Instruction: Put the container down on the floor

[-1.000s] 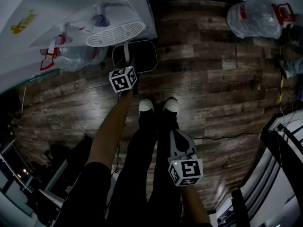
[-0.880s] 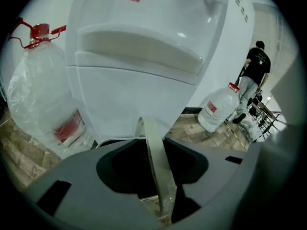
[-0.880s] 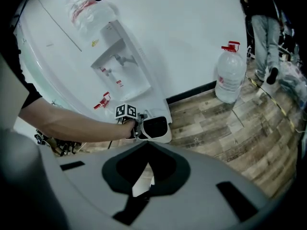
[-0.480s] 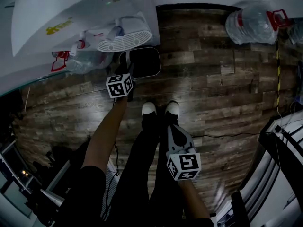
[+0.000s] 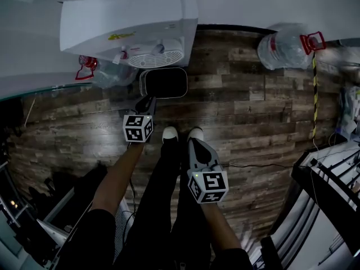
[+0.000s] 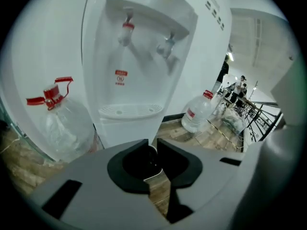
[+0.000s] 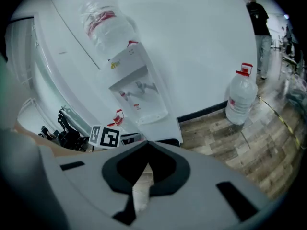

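Upper centre of head view, on plank floor (image 5: 242,111): container (image 5: 163,82), dark rounded rectangle, long axis left-right in frame, tucked against base of water dispenser (image 5: 135,21); looks already set down. My left gripper (image 5: 148,101) just below its lower left edge, not touching, nearer of two; jaws just been closing, now thin slit, nothing between. My right gripper (image 5: 195,144) lower, by my shoes (image 5: 170,134), jaws together, empty. Open floor toward frame right; big bottle (image 5: 284,46) well apart
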Demonstrator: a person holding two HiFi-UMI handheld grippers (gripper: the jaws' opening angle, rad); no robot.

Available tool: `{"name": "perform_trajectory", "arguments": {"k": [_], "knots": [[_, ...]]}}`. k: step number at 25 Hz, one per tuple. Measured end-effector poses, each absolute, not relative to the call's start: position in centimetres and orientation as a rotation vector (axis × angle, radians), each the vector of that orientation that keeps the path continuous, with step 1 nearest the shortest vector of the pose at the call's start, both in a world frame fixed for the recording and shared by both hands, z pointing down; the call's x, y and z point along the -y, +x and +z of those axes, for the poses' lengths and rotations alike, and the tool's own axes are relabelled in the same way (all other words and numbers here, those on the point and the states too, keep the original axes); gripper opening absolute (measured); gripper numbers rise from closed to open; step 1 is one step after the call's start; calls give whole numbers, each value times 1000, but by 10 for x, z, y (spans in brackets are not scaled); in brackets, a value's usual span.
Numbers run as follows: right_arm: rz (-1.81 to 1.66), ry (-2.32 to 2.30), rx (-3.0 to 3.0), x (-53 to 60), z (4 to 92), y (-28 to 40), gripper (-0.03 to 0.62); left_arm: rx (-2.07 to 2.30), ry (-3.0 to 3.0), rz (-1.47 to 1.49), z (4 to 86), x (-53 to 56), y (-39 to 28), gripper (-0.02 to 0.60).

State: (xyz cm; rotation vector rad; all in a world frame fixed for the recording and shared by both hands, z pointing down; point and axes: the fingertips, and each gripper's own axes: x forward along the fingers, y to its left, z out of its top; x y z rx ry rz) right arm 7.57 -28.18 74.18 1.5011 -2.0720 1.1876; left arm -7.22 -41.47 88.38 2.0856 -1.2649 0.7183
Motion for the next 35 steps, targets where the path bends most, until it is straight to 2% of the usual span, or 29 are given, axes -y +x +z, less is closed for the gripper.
{"name": "perform_trajectory", "arguments": {"k": [1, 5, 14, 21, 28, 35], "knots": [[1168, 1500, 2090, 285, 733, 74, 9, 1273, 2097, 727, 870, 411, -70, 43], [1162, 1501, 2152, 298, 693, 65, 9, 1260, 2134, 775, 812, 392, -56, 15], [909, 1479, 2305, 352, 556, 64, 8, 1296, 2244, 676, 645, 386, -15, 15], [764, 1433, 2354, 320, 471, 71, 8, 1363, 2264, 623, 541, 357, -12, 15], [679, 1454, 2425, 308, 425, 75, 8, 1393, 2281, 575, 478, 331, -17, 15], [612, 1416, 2481, 302, 406, 76, 8, 1408, 2267, 554, 466, 314, -20, 15]]}}
